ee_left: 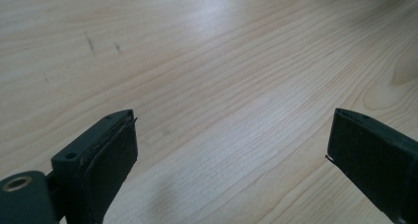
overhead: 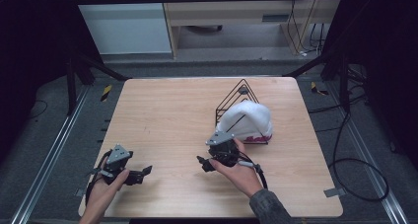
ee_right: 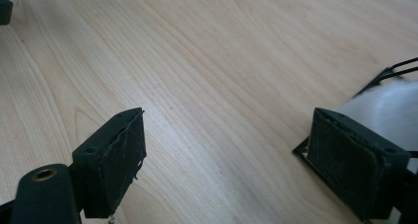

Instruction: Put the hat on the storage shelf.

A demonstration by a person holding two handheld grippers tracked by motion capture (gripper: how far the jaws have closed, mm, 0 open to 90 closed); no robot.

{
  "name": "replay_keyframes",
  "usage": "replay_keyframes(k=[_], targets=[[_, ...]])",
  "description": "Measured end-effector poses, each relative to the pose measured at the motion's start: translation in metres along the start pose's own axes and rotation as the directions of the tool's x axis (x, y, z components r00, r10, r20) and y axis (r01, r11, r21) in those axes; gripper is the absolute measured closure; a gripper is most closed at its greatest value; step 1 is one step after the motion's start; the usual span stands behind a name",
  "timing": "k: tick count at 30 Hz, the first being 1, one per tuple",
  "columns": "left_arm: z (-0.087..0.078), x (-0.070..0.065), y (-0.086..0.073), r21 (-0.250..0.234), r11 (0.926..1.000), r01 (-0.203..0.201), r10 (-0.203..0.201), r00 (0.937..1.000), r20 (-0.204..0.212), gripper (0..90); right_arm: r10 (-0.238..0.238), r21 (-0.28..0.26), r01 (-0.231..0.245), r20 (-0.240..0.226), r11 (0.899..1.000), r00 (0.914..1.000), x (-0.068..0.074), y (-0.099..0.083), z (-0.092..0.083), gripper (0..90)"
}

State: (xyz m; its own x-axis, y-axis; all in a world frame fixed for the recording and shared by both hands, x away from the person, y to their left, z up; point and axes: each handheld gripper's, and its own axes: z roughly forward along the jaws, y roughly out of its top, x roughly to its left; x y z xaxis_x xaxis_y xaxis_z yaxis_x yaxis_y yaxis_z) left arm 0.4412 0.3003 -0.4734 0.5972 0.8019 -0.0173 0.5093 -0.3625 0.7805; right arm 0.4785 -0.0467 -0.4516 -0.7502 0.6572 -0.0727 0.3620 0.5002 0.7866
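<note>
the white cap in the wire rack is seen just up-right of the right gripper, jaws wide; the left gripper, also wide, is kept far lower left on the counter

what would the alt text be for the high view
A person's two hands each hold a black gripper low over a wooden table, the left gripper near the front left, the right gripper beside a white bag sitting in a black wire rack. Both grippers are open and hold nothing.

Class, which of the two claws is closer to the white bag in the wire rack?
The right claw: it sits just in front of the white bag; the left claw is farther away.
</note>
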Motion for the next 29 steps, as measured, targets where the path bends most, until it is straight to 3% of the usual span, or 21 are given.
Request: replay_keyframes(k=[7,11,16,22,29], targets=[[0.008,0.006,-0.018,0.065,0.9974,0.032,-0.032,0.9995,0.003,4.9,0.034,0.053,-0.032,-0.040,0.998,0.9986,0.008,-0.013,0.023,15.1],[0.016,0.007,-0.026,0.090,0.9958,0.016,-0.016,0.9999,-0.002,5.0,0.058,0.081,-0.054,-0.044,0.995,0.9973,0.012,-0.022,0.036,14.9],[0.021,0.003,-0.027,0.088,0.9959,-0.017,0.020,0.9994,-0.030,4.5,0.072,0.107,-0.070,-0.017,0.992,0.9973,0.014,-0.033,0.048,13.7],[0.024,0.003,-0.026,0.098,0.9950,-0.018,0.022,0.9989,-0.042,2.0,0.084,0.073,-0.084,0.004,0.994,0.9965,0.016,-0.035,0.051,10.9],[0.025,0.002,-0.025,0.102,0.9946,-0.018,0.023,0.9989,-0.041,0.7,0.092,0.075,-0.092,0.008,0.993,0.9957,0.016,-0.035,0.050,10.8]])
